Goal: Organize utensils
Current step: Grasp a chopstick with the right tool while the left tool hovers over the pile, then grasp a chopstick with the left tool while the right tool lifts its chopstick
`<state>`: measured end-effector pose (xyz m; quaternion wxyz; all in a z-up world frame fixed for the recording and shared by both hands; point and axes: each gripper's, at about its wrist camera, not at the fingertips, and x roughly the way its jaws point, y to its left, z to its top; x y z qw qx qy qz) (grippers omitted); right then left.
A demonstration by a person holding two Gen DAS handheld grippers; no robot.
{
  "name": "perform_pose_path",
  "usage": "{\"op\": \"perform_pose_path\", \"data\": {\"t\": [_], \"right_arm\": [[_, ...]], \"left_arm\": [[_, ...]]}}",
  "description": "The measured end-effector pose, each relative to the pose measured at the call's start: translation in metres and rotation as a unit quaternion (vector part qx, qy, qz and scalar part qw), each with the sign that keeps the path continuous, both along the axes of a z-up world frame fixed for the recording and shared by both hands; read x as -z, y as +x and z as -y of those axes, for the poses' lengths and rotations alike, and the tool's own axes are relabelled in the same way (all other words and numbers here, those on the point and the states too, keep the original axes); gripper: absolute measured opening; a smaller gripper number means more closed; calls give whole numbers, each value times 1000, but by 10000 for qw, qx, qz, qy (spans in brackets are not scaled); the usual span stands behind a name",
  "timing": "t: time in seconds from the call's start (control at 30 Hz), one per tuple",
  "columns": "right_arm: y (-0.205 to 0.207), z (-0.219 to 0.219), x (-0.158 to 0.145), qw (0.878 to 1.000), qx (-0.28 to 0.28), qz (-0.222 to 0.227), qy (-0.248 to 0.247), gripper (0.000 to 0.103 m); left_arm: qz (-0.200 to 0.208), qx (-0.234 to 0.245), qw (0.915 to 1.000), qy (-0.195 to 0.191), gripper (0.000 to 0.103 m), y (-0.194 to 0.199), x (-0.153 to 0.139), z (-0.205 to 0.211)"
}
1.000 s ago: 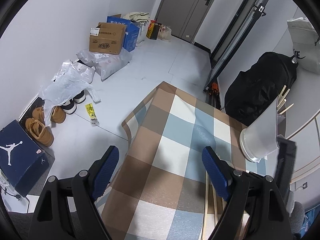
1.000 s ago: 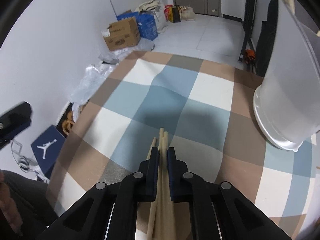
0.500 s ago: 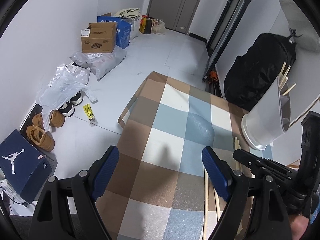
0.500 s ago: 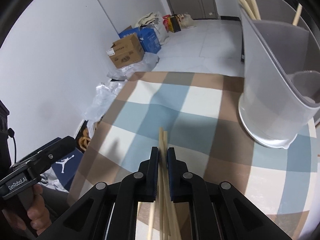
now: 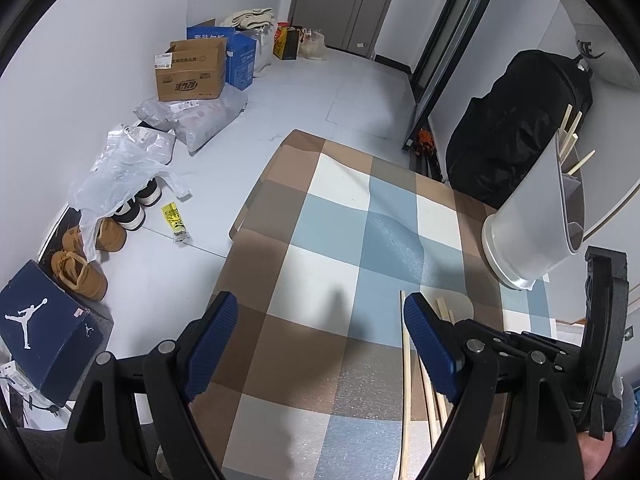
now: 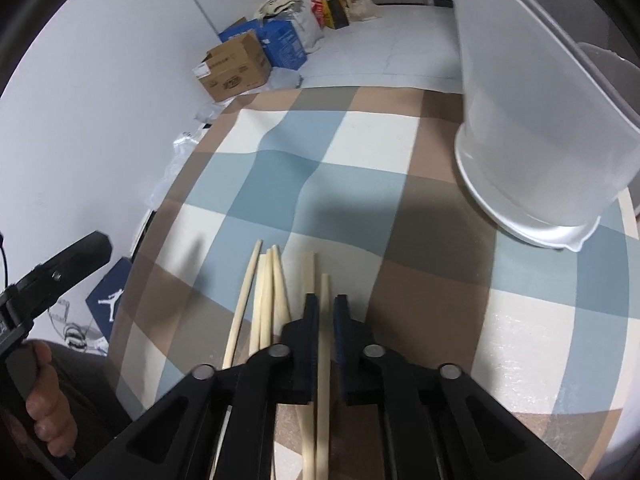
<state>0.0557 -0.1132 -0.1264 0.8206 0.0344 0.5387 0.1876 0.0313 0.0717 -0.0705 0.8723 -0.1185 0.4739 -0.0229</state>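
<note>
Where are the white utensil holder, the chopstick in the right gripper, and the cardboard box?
white utensil holder (image 6: 532,168): right wrist view, on its frosted side wall.
chopstick in the right gripper (image 6: 324,292): right wrist view, on its shaft ahead of the pads.
cardboard box (image 5: 191,76): left wrist view, on its printed front face.

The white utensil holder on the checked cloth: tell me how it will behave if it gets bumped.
The utensil holder looks like thin translucent plastic, so probably light. It is tall over a narrower foot, with chopsticks sticking above its rim, so a high knock may tip it. The foamy cloth may resist sliding.
</note>
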Motion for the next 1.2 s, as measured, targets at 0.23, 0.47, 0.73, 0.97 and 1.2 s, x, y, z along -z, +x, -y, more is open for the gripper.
{"op": "perform_pose_path", "data": {"t": [0.23,0.47,0.73,0.97,1.2], "right_arm": [[4,-10,1,9993,-179,60,-318,8],[6,-30,-1,9935,-481,224,-1004,6],[12,-17,-4,9977,-294,214,-569,3],[0,15,-38,9976,46,685,105,3],[-14,33,-78,9911,85,1231,500,3]], "left_arm": [[-13,-16,10000,-2,82,1,0,1],[-12,-31,10000,-24,82,0,0,-1],[-138,39,9999,56,82,1,5,1],[-469,549,9971,223,82,2,16,23],[-870,1184,9878,515,82,-1,33,56]]}}
